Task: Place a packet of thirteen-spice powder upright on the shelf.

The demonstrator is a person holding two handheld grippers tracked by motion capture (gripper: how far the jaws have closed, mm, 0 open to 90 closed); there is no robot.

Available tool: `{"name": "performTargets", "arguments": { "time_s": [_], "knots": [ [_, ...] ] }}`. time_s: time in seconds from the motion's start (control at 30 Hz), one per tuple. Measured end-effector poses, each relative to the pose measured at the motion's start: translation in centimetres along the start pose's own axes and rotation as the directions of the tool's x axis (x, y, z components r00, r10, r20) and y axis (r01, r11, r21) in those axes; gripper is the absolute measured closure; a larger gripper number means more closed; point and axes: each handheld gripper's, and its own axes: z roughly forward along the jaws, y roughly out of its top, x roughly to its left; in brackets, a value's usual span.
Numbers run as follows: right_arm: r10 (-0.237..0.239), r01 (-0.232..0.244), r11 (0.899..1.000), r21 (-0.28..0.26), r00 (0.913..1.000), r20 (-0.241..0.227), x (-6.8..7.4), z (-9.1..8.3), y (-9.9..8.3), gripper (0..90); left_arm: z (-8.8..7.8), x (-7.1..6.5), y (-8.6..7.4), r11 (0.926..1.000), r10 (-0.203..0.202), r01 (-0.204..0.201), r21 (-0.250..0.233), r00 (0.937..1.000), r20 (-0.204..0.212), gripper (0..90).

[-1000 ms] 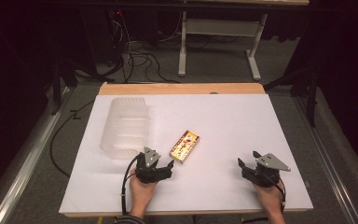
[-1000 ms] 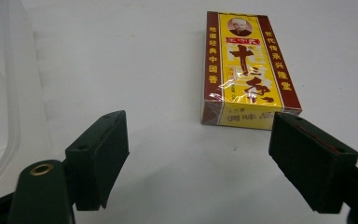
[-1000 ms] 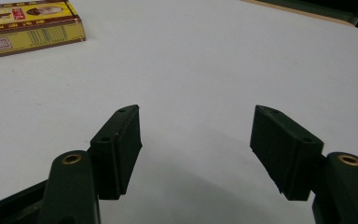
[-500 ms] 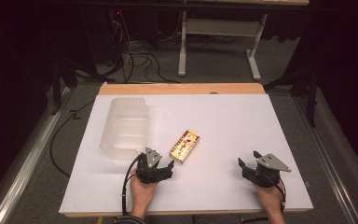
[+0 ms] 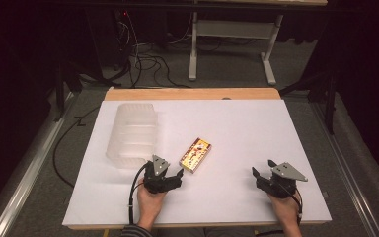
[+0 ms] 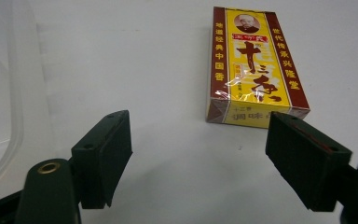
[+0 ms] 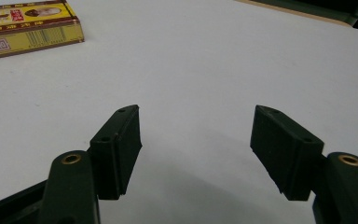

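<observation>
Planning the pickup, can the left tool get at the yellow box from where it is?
Probably yes: the left tool, open with nothing between its jaws, sits just short of the yellow box, bare table between.

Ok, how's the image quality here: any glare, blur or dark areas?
High view: the white table is brightly lit, the room around it nearly black. Left gripper view: the yellow box is sharp, with glare on its wrapper; the near jaws look soft. Right gripper view: soft shadows under the jaws, the box's far end blurred.
</observation>
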Motion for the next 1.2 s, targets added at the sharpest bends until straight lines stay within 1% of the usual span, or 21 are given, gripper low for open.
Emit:
{"name": "performTargets", "arguments": {
  "time_s": [0.07, 0.1, 0.2, 0.33, 0.5, 0.63, 0.67, 0.7, 0.73, 0.87, 1.0, 1.03, 1.1, 1.2],
  "knots": [
    [0.002, -0.002, 1.000, -0.003, 1.0000, 0.000, 0.0, 0.0, 0.0, 33.7, 0.0, 0.0, 0.0, 1.0000, 0.005, -0.005, 0.007, 1.0000, -0.003, 23.6],
    [0.003, -0.003, 1.000, -0.006, 1.0000, 0.002, -0.1, -0.1, 0.0, 33.7, 0.1, -0.2, 0.1, 0.9998, 0.015, -0.015, 0.014, 0.9999, -0.009, 23.5],
    [0.002, -0.002, 1.000, -0.004, 1.0000, -0.001, -0.1, 0.0, 0.0, 33.7, 0.0, -0.3, 0.1, 0.9997, 0.024, -0.023, 0.005, 0.9996, -0.015, 23.3],
    [0.005, -0.005, 1.000, -0.002, 1.0000, -0.004, 0.0, 0.0, 0.0, 33.7, 0.0, -0.3, 0.1, 0.9998, 0.022, -0.022, 0.003, 0.9996, -0.018, 23.0],
    [0.004, -0.004, 1.000, -0.002, 1.0000, -0.003, -0.1, 0.0, 0.0, 33.6, -0.1, -0.6, 0.3, 0.9997, 0.023, -0.023, 0.000, 0.9997, -0.001, 22.0],
    [0.004, -0.004, 1.000, -0.003, 1.0000, -0.003, -0.1, -0.1, 0.0, 33.6, -0.1, -1.0, 0.9, 0.9994, 0.032, -0.032, 0.012, 0.9994, 0.013, 21.9],
    [0.003, -0.003, 1.000, -0.003, 1.0000, -0.003, -0.1, 0.0, 0.0, 33.6, -0.2, -1.1, 1.1, 0.9996, 0.025, -0.025, 0.013, 0.9996, 0.016, 22.0],
    [0.009, -0.009, 1.000, 0.000, 1.0000, -0.003, 0.0, -0.1, 0.0, 33.6, -0.2, -1.1, 1.1, 0.9996, 0.025, -0.025, 0.013, 0.9996, 0.016, 22.0],
    [0.004, -0.004, 1.000, -0.002, 1.0000, -0.002, -0.1, 0.0, 0.0, 33.6, -0.2, -1.2, 1.2, 0.9995, 0.026, -0.027, 0.019, 0.9995, 0.016, 21.9],
    [0.003, -0.003, 1.000, -0.003, 1.0000, -0.001, -0.1, -0.1, 0.0, 33.6, -0.4, -1.5, 1.9, 0.9995, 0.028, -0.029, 0.016, 0.9994, 0.018, 21.8],
    [0.002, -0.002, 1.000, -0.004, 1.0000, -0.001, -0.1, -0.1, 0.0, 33.6, -0.3, -1.8, 2.8, 0.9992, 0.039, -0.040, 0.010, 0.9987, 0.032, 21.6],
    [0.003, -0.003, 1.000, -0.003, 1.0000, -0.001, -0.1, -0.1, 0.0, 33.6, -0.2, -2.0, 3.3, 0.9990, 0.044, -0.045, 0.008, 0.9984, 0.036, 21.5],
    [0.006, -0.006, 1.000, -0.003, 1.0000, -0.001, -0.1, -0.1, 0.0, 33.6, -0.1, -2.1, 3.5, 0.9990, 0.045, -0.045, 0.001, 0.9982, 0.039, 21.4],
    [0.003, -0.003, 1.000, -0.005, 1.0000, -0.001, -0.1, -0.1, 0.0, 33.7, 0.2, -2.3, 4.1, 0.9986, 0.052, -0.052, 0.012, 0.9980, 0.036, 21.1]
  ]
}}
